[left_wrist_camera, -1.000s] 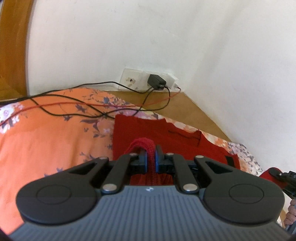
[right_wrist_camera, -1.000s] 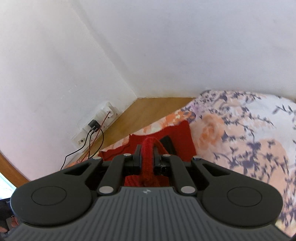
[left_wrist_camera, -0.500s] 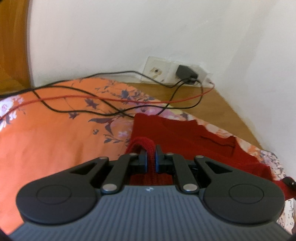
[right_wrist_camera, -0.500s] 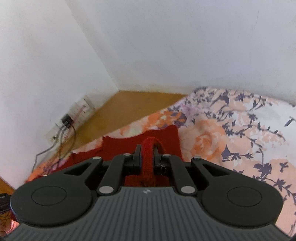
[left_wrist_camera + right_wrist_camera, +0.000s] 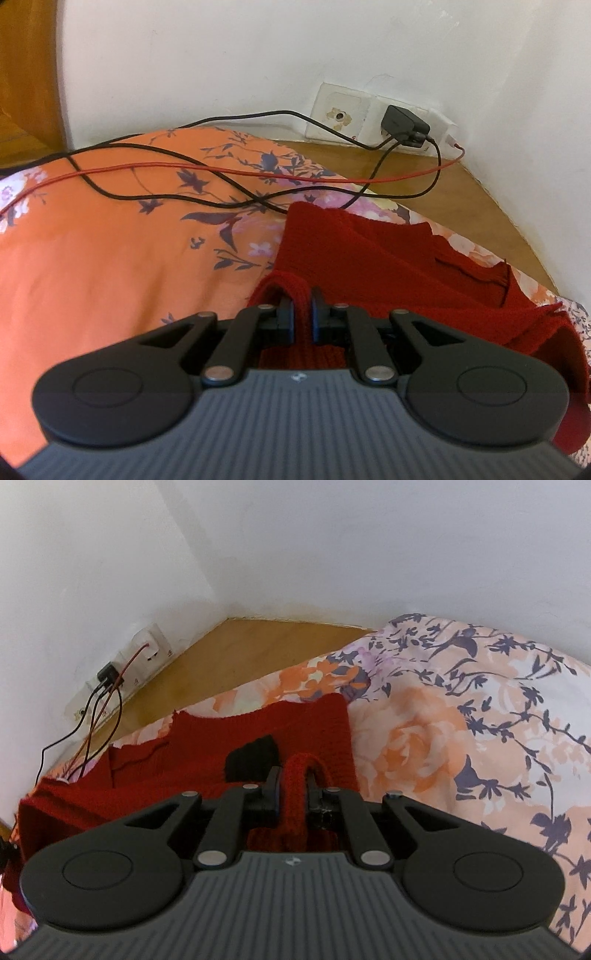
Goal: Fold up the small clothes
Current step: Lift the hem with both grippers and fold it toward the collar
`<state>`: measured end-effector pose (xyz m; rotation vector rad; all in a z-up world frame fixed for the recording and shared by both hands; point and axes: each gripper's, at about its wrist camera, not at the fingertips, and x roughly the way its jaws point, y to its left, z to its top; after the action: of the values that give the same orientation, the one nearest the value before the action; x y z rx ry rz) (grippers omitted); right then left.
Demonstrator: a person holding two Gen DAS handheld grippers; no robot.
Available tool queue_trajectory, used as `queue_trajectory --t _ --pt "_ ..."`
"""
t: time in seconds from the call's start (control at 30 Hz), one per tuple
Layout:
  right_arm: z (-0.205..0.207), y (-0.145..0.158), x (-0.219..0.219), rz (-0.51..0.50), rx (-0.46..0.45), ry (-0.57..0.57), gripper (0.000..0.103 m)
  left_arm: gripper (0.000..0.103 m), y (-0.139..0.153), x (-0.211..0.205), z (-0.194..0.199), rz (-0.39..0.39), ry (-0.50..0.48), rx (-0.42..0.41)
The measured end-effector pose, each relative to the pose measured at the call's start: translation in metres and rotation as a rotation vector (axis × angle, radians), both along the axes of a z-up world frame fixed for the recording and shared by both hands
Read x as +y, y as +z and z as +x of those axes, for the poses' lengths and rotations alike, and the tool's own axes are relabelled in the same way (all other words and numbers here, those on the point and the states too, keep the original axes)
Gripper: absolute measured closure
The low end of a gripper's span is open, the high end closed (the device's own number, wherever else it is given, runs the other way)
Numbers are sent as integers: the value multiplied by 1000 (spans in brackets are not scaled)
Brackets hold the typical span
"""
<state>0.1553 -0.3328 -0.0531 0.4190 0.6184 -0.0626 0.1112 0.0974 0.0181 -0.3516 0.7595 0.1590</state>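
Two grippers are in use, and each one pinches a fold of the same red knitted garment (image 5: 388,258). We see the left gripper (image 5: 303,314) pointing forward and slightly down over the bed, toward the wall socket plate (image 5: 369,118); its jaws are nearly together, with only a ribbed red edge between them. The right gripper (image 5: 293,790) points toward the room corner in the same low, tilted way, and its jaws are also narrow, clamped on a thick red band of the knit.

We take the socket plate as our landmark. The garment lies on the floral bedsheet (image 5: 110,258) in front of the plate, nearer to us, with its far edge close to the wooden ledge (image 5: 461,199) that runs under the plate. One black patch (image 5: 255,755) shows on the garment in the right wrist view, just beyond the right gripper.

We count one garment, one black charger (image 5: 404,123) plugged into the plate, two black cables (image 5: 155,149) and one red cable (image 5: 221,170). All three cables run from the plate across the sheet, away to the left of it, and they cross each other just behind the garment's far corner.
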Motion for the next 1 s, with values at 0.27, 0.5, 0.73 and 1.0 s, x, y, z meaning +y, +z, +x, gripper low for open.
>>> queue_trajectory --t 0.27,0.5,0.73,1.0 --pt "-5 9 -8 38 2 62 78 84 17 0 -19 -103 4 -33" --pt "-14 15 -5 94 11 78 61 83 12 -12 -23 -153 -100 13" --pt "-13 14 -2 129 34 35 66 83 2 -9 -1 -177 -142 41" --pt "-22 18 -2 197 2 -14 94 93 9 -1 8 -183 -161 -3"
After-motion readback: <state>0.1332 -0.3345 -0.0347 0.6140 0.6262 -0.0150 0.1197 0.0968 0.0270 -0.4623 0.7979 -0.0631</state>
